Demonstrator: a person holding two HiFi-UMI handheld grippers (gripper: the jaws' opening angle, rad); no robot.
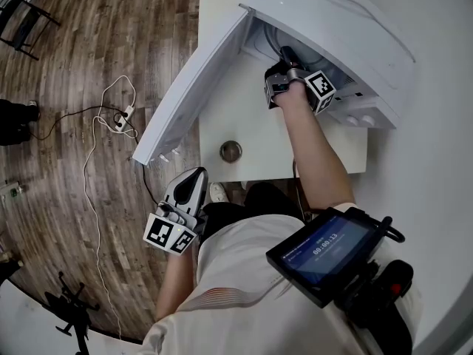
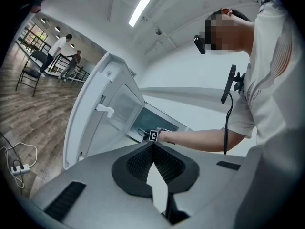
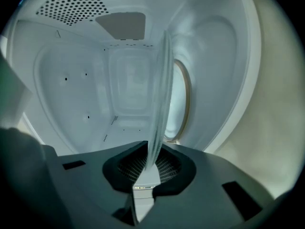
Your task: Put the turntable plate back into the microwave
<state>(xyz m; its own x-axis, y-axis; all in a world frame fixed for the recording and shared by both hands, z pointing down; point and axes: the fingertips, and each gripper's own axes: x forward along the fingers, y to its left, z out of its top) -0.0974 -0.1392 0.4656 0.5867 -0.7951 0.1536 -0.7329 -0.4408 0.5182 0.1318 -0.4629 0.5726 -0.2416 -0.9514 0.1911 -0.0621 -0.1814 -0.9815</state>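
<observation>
**Glass plate held edge-on inside the open microwave**

The right gripper (image 3: 148,149) is clenched on the rim of the clear round glass turntable plate (image 3: 162,89). The rim sits pinched between its black ribbed pads (image 3: 169,166). From the jaws the plate rises straight ahead, seen edge-on as a thin pale band. Left of it and farther off lies the back wall of the white microwave's cavity (image 3: 128,87). Above the jaws to the left is a patch of small vent holes (image 3: 71,6).

The left gripper (image 2: 153,149) has its jaws pressed together with nothing between them. Beyond its tips, to the left, stands the swung-open white microwave door (image 2: 90,109). Straight ahead, the person's bare forearm (image 2: 200,137) reaches into the oven.

In the head view the left gripper hangs low at the person's side, well apart from the microwave (image 1: 347,21).
</observation>
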